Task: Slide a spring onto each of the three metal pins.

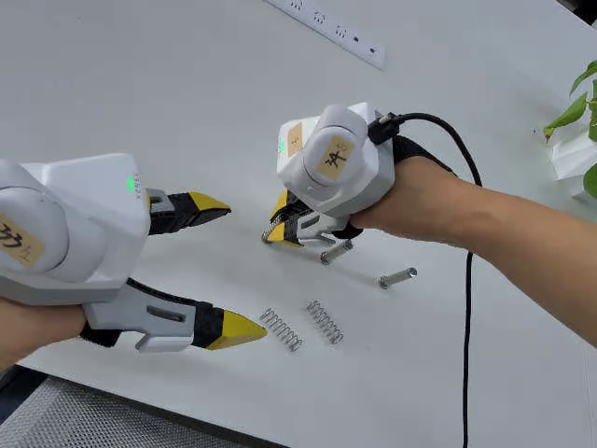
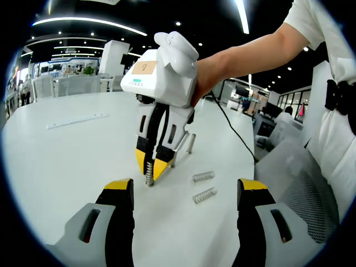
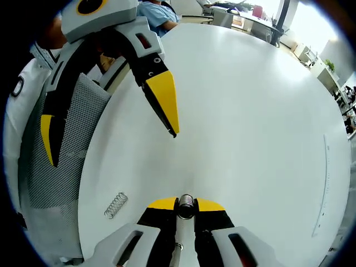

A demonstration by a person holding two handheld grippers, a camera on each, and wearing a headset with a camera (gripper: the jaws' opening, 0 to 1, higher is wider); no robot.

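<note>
My right gripper (image 1: 283,231) points down at the white table, shut on a metal pin (image 3: 186,207) with a spring coiled around its tip (image 2: 149,177). Two bare pins (image 1: 337,250) (image 1: 397,277) lie just right of it. Two loose springs (image 1: 281,329) (image 1: 324,321) lie nearer me, also seen ahead in the left gripper view (image 2: 203,176) (image 2: 205,195). My left gripper (image 1: 227,267) is open, empty, left of the springs, one yellow tip beside the nearer spring. One spring (image 3: 115,204) shows below the left gripper's fingers (image 3: 164,103) in the right gripper view.
A white power strip (image 1: 328,28) lies at the table's far edge. A black cable (image 1: 466,280) runs from the right gripper toward the near edge. Green plant leaves (image 1: 578,107) stand at the far right. A grey mesh chair (image 1: 84,415) sits below the table's near edge.
</note>
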